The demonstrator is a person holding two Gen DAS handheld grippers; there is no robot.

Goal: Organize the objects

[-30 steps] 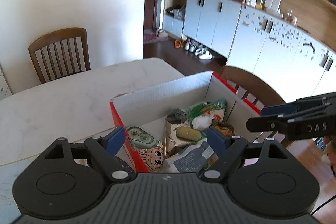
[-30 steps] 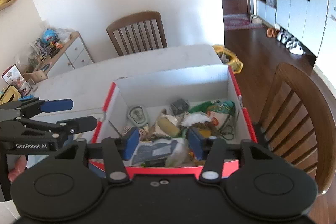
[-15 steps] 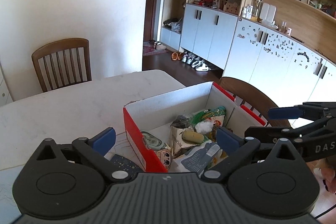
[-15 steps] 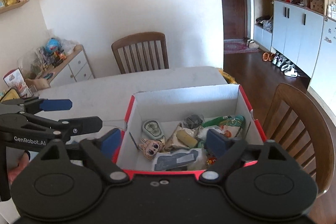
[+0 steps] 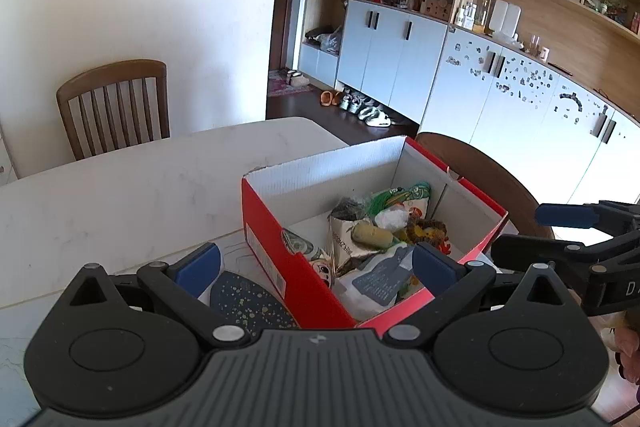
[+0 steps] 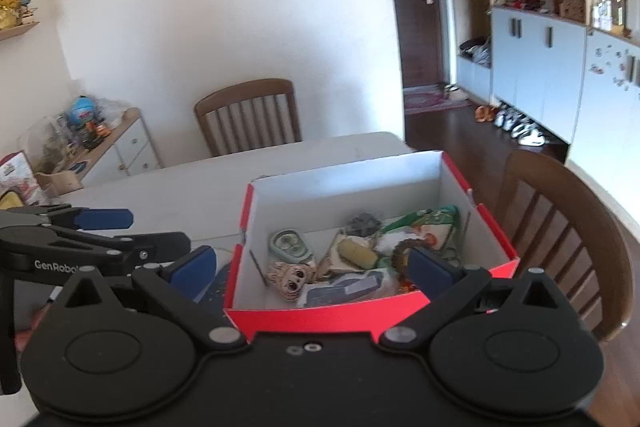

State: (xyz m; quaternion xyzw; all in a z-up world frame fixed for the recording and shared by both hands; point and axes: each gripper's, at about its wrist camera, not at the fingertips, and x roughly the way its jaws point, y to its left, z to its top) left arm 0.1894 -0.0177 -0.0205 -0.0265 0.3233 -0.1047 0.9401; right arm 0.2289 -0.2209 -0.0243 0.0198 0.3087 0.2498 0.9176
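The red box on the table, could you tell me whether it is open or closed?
Open. The red box has no lid on it, and both wrist views look straight down onto the small items lying inside.

The red box's (image 5: 288,267) near wall hides part of its contents.

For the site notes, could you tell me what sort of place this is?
Most likely a home dining area by the entrance: a white table with wooden chairs, wall cabinets and shoes on the floor.
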